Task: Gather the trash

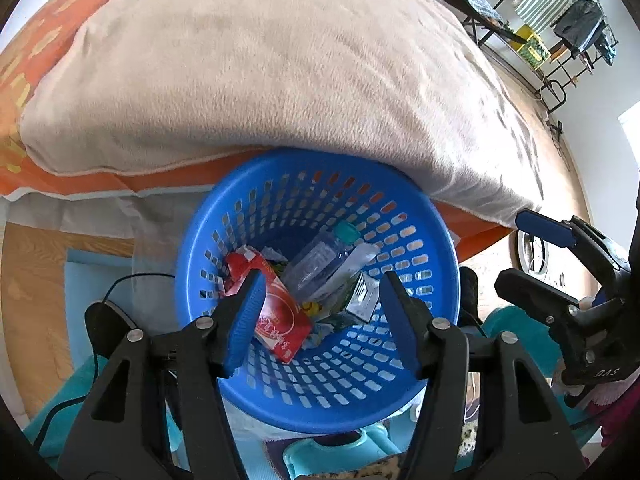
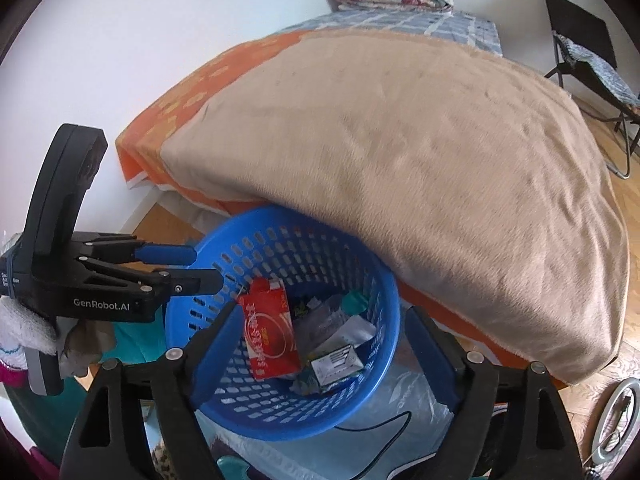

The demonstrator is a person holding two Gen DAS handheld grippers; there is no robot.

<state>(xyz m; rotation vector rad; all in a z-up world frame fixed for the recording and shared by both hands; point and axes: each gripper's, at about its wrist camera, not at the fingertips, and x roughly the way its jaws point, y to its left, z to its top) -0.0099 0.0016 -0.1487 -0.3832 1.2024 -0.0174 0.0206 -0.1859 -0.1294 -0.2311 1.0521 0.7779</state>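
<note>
Trash lay inside the round blue plastic perforated basket (image 1: 256, 184): a flattened red carton (image 1: 280, 312), a clear plastic bottle with a teal cap (image 1: 320, 256) and crumpled wrappers. Above the basket, the left gripper (image 1: 320, 312) stood with jaws apart and nothing between them. The right gripper (image 2: 320, 344) was spread wide, also empty. A beige plush blanket (image 1: 280, 72) overhung the basket's far rim.
</note>
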